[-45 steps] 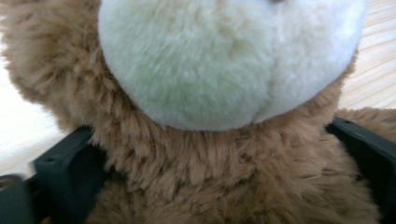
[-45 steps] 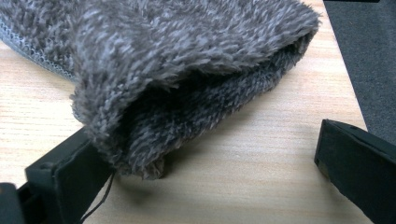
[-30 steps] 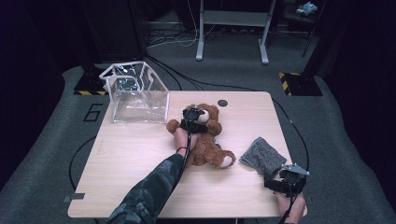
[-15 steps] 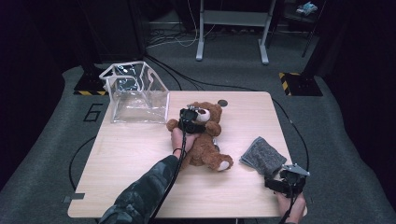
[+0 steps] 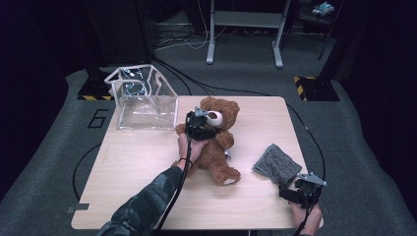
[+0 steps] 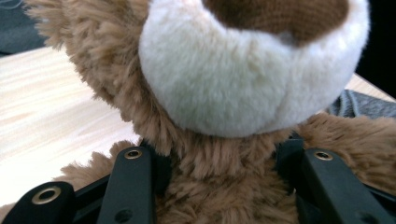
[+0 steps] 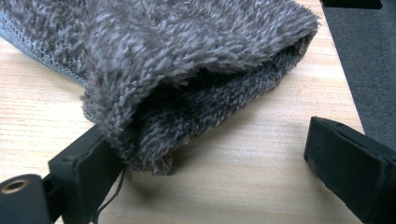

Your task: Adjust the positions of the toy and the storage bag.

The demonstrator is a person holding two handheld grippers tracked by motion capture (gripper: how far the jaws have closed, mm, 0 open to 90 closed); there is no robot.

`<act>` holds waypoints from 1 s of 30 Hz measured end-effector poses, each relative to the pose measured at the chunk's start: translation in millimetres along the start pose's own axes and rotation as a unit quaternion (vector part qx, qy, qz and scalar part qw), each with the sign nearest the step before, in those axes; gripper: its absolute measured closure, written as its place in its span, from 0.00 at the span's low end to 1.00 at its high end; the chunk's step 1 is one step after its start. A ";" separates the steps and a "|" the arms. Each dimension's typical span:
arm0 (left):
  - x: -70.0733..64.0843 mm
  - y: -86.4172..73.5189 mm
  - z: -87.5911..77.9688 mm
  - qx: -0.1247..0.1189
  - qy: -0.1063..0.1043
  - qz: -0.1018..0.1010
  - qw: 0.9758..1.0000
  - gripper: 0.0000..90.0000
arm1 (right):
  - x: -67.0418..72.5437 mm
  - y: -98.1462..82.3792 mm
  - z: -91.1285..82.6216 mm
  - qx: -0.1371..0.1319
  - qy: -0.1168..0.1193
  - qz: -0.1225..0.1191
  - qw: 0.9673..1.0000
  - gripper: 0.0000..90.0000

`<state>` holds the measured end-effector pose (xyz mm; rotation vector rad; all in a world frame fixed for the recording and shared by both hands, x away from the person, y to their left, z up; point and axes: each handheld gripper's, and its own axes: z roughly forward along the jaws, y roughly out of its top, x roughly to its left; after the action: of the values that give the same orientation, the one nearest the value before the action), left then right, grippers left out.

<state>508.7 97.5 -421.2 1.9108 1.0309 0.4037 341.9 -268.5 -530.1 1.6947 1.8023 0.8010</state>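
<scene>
High view showed the left tool [image 5: 200, 125] pinching the teddy bear [image 5: 216, 147] at its neck, a soft, light, squashy hold; right tool [image 5: 303, 189] spread.

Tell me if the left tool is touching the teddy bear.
Touching. In the left gripper view the left tool has a black jaw on each side of the teddy bear, below its muzzle, both sunk into the fur.

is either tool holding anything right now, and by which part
The left tool grips the teddy bear at the neck, just under its muzzle, jaws sunk in the fur. The right tool holds nothing: its jaws stand open at the grey towel.
</scene>
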 end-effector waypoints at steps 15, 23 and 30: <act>20.0 20.7 -48.8 -0.034 -0.005 0.011 0.999 0.61 | 0.3 0.2 0.4 -0.002 -0.002 0.002 1.000 0.07; 39.6 20.7 -75.7 -0.040 0.010 0.011 0.999 0.62 | 0.5 0.2 -0.1 0.000 -0.001 0.002 1.000 0.07; 55.8 11.9 -96.1 -0.044 0.022 0.006 0.999 0.63 | 0.8 0.1 0.1 -0.001 -0.003 0.003 1.000 0.07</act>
<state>487.7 192.4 -366.1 1.8378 1.0144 0.4925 342.0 -267.7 -530.1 1.6997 1.7915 0.7992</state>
